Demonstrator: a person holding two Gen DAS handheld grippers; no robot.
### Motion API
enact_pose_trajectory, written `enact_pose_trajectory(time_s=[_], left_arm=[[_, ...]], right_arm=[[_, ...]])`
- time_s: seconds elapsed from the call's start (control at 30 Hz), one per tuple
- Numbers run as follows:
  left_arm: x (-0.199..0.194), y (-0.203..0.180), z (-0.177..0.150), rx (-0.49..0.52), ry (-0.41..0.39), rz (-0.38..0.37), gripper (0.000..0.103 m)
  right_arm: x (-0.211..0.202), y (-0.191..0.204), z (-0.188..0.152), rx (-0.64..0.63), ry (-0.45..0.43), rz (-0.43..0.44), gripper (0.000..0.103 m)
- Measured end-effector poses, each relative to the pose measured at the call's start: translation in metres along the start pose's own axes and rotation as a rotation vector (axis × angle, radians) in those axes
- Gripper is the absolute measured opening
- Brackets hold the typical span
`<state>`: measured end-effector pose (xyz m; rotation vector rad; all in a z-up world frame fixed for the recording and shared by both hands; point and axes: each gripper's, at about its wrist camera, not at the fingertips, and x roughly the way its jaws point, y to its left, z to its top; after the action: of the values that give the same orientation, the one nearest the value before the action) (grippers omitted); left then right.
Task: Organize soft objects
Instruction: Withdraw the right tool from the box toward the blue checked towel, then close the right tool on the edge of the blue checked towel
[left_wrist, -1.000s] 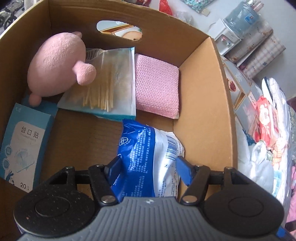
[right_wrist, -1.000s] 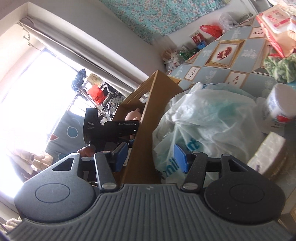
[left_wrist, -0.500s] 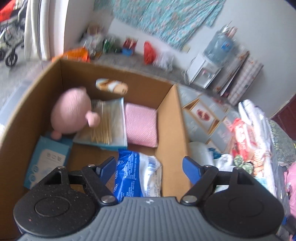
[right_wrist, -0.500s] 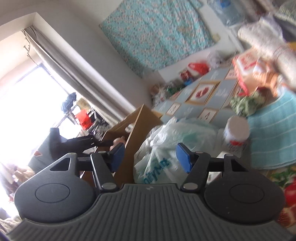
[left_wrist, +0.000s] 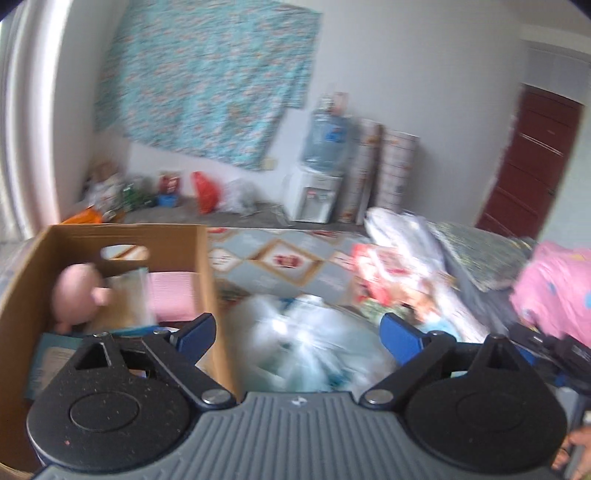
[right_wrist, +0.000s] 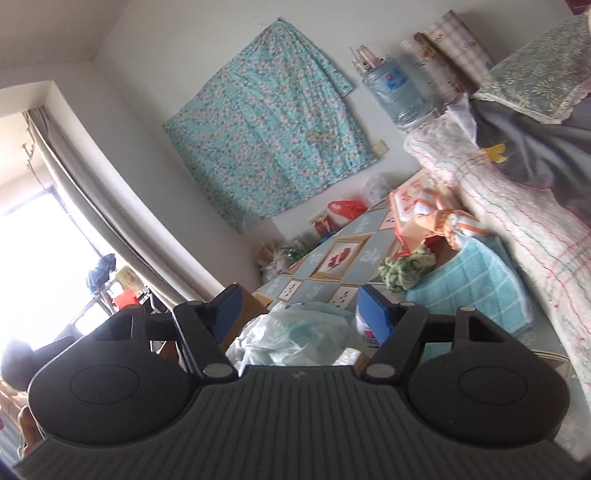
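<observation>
My left tool (left_wrist: 297, 334) has its jaws opening, spread wide, with nothing pressed between the blue pads (left_wrist: 195, 334). It straddles the right wall of the cardboard box (left_wrist: 208, 280): the left pad hangs on the box side, the right pad over the bed beyond it. The view is blurred, so fine gaps are hard to judge.

Inside the box, the pink plush toy (left_wrist: 75, 295) lies against the left wall, a clear packet (left_wrist: 127, 295) sits beside it in the middle, and a folded pink cloth (left_wrist: 173, 297) fills the far right corner against the right wall. A blue-and-white pack (left_wrist: 51, 360) lies flat in the near left corner, partly hidden by my tool. The box floor near me is out of sight.

Just outside the right wall, a crumpled pale plastic bag (left_wrist: 306, 347) rests on the patterned bed cover (left_wrist: 280, 260), touching or nearly touching the cardboard. The bed cover past it is bare up to the far edge.

My right tool (right_wrist: 297, 306) is also opening, nothing clamped, with the plastic bag (right_wrist: 295, 336) just beneath its pads. Toward the bed's right edge lie a green knitted bundle (right_wrist: 406, 271), a turquoise towel (right_wrist: 469, 284) and a red printed pack (right_wrist: 410, 206), crowding that side.
</observation>
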<state>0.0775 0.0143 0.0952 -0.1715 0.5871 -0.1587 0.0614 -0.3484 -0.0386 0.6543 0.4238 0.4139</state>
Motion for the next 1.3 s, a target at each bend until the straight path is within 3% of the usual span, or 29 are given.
enact_pose_trajectory(time_s=[0.23, 0.43, 0.7, 1.03, 1.13, 1.3], left_arm=[[0.028, -0.074, -0.046, 0.159, -0.013, -0.030, 0.097], [0.055, -0.122, -0.085, 0.307, -0.002, -0.092, 0.097], [0.080, -0.126, -0.108, 0.256, 0.017, -0.132, 0.094], [0.082, -0.113, -0.120, 0.240, -0.044, -0.157, 0.094], [0.082, -0.107, -0.120, 0.231, -0.043, -0.174, 0.094], [0.081, -0.100, -0.118, 0.212, -0.048, -0.192, 0.094]], right_arm=[[-0.006, -0.021, -0.019, -0.032, -0.029, -0.123, 0.070], [-0.011, -0.041, -0.040, -0.090, -0.013, -0.320, 0.070], [0.024, -0.081, -0.052, -0.030, 0.038, -0.480, 0.067], [0.077, -0.097, -0.047, -0.085, 0.018, -0.577, 0.063], [0.089, -0.099, -0.045, -0.132, 0.010, -0.606, 0.052], [0.091, -0.105, -0.040, -0.121, 0.020, -0.565, 0.011]])
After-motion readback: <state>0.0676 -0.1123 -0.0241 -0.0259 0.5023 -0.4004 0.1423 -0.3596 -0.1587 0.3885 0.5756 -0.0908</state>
